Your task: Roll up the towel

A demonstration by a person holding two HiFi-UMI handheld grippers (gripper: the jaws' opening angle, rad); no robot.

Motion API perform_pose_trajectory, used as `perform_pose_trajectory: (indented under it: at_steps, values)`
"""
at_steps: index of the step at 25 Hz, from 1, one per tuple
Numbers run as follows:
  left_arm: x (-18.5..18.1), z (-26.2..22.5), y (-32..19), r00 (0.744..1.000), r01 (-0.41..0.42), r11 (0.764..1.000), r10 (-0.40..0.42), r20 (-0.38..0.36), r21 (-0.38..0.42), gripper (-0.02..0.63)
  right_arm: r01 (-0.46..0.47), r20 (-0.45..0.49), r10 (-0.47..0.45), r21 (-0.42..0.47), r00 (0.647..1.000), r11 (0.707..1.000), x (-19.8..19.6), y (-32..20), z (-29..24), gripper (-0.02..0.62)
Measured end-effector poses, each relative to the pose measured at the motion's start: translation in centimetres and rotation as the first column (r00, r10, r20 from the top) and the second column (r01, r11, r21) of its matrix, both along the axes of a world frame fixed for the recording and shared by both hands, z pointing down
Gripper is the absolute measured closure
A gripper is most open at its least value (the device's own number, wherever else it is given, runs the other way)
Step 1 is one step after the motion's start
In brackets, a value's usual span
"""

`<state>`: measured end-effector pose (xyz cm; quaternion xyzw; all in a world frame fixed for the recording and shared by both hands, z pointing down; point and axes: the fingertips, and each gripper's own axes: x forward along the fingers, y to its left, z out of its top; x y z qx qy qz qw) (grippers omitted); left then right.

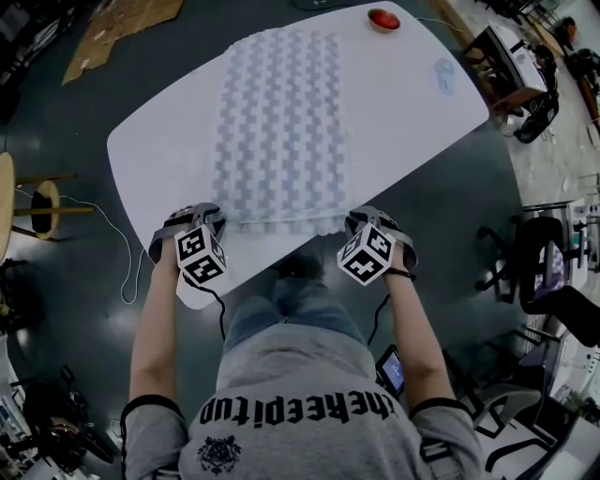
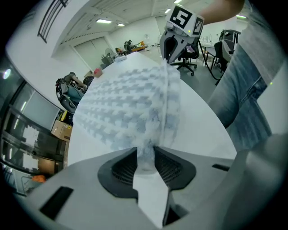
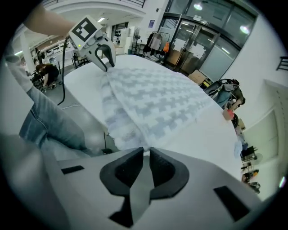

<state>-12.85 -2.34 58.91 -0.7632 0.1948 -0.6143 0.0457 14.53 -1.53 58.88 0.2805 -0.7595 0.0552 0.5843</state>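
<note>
The left forearm (image 1: 155, 328) is held nearly straight out from the body, wrist bent so that the left tool (image 1: 208, 216) is pointed steeply down at the near left corner of the towel (image 1: 277, 122). Its jaws are seen a little spread, with the bunched towel edge lying between the pads (image 2: 123, 167). The checked towel is spread flat along the white table (image 1: 403, 103), its near edge (slightly turned up into a low fold) lifted between the two tools. A red thing (image 1: 382, 19) is seen at the table's far edge, well apart from the towel. The right forearm (image 1: 422, 328) is held likewise, the right tool (image 1: 364, 220) tipped steeply down, its jaws almost pressed together and pinching the near right corner.
</note>
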Motion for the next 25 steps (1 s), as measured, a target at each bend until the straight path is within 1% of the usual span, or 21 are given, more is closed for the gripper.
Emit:
perform_pose_trajectory:
  at_steps: [2, 4, 7, 8, 10, 12, 13, 14, 15, 16, 17, 18, 19, 20, 21, 22, 23, 25]
  values:
    - [-0.4, -0.5, -0.6, 0.998, 0.04, 0.999, -0.039, -0.048, 0.009, 0.468, -0.04, 0.041, 0.039, 0.016, 0.998, 0.999, 0.1, -0.6, -0.7, 0.572]
    - [-0.9, -1.3, -1.4, 0.99, 0.097, 0.995, -0.093, -0.104, 0.031, 0.462, -0.069, 0.071, 0.066, 0.038, 0.995, 0.997, 0.4, -1.2, -1.7, 0.562]
    - [-1.5, -2.5, -2.8, 0.971, 0.18, 0.981, -0.164, -0.174, 0.079, 0.463, -0.071, 0.11, 0.063, 0.073, 0.992, 0.995, 0.3, -1.7, -3.3, 0.56]
    - [-1.8, -2.9, -3.3, 0.964, 0.207, 0.973, -0.185, -0.193, 0.098, 0.463, -0.055, 0.136, 0.044, 0.074, 0.99, 0.996, -0.3, -1.5, -3.8, 0.557]
    - [-2.3, -3.5, -4.2, 0.944, 0.268, 0.956, -0.237, -0.229, 0.117, 0.465, 0.013, 0.191, -0.025, 0.062, 0.981, 0.998, -2.2, -0.3, -4.5, 0.554]
    - [-2.6, -4.0, -4.7, 0.928, 0.303, 0.945, -0.264, -0.262, 0.122, 0.468, 0.104, 0.198, -0.111, 0.045, 0.974, 0.994, -4.0, 1.4, -4.0, 0.531]
    - [-2.4, -4.4, -4.6, 0.93, 0.288, 0.948, -0.244, -0.275, 0.132, 0.47, 0.142, 0.182, -0.146, 0.035, 0.973, 0.989, -4.6, 2.1, -3.4, 0.512]
    - [-1.8, -4.9, -4.1, 0.939, 0.24, 0.959, -0.19, -0.287, 0.15, 0.472, 0.167, 0.163, -0.168, 0.023, 0.972, 0.986, -5.0, 2.7, -2.6, 0.502]
    - [-0.8, -5.5, -3.1, 0.95, 0.159, 0.973, -0.105, -0.293, 0.168, 0.472, 0.179, 0.147, -0.179, 0.012, 0.973, 0.984, -5.2, 3.1, -1.9, 0.49]
    - [0.5, -5.9, -1.7, 0.958, 0.055, 0.982, 0.0, -0.288, 0.18, 0.472, 0.183, 0.135, -0.182, 0.003, 0.974, 0.983, -5.2, 3.4, -1.3, 0.484]
    - [1.9, -6.0, 0.2, 0.957, -0.057, 0.983, 0.104, -0.27, 0.176, 0.472, 0.183, 0.125, -0.182, -0.002, 0.975, 0.983, -5.2, 3.6, -0.8, 0.48]
    - [3.1, -5.8, 2.2, 0.951, -0.157, 0.976, 0.19, -0.242, 0.151, 0.472, 0.183, 0.114, -0.181, -0.003, 0.977, 0.983, -5.0, 3.6, -0.4, 0.477]
    - [4.1, -5.1, 4.2, 0.944, -0.234, 0.966, 0.253, -0.21, 0.11, 0.472, 0.184, 0.101, -0.183, -0.004, 0.978, 0.983, -4.9, 3.6, -0.1, 0.474]
    - [4.6, -4.1, 5.8, 0.939, -0.287, 0.956, 0.294, -0.18, 0.066, 0.471, 0.187, 0.088, -0.185, -0.006, 0.979, 0.982, -4.9, 3.6, 0.2, 0.471]
    - [4.7, -2.9, 6.9, 0.936, -0.316, 0.948, 0.317, -0.153, 0.029, 0.471, 0.19, 0.075, -0.189, -0.01, 0.979, 0.982, -5.0, 3.5, 0.4, 0.465]
    - [4.4, -1.8, 7.5, 0.937, -0.328, 0.945, 0.326, -0.128, 0.003, 0.471, 0.194, 0.062, -0.192, -0.014, 0.979, 0.981, -5.1, 3.4, 0.7, 0.46]
    - [4.0, -0.8, 7.6, 0.941, -0.326, 0.945, 0.323, -0.103, -0.01, 0.471, 0.197, 0.05, -0.196, -0.018, 0.979, 0.98, -5.2, 3.3, 0.8, 0.459]
    - [2.7, 0.4, 6.6, 0.953, -0.297, 0.955, 0.296, -0.061, -0.007, 0.468, 0.201, 0.032, -0.2, -0.027, 0.979, 0.979, -5.3, 3.0, 1.1, 0.457]
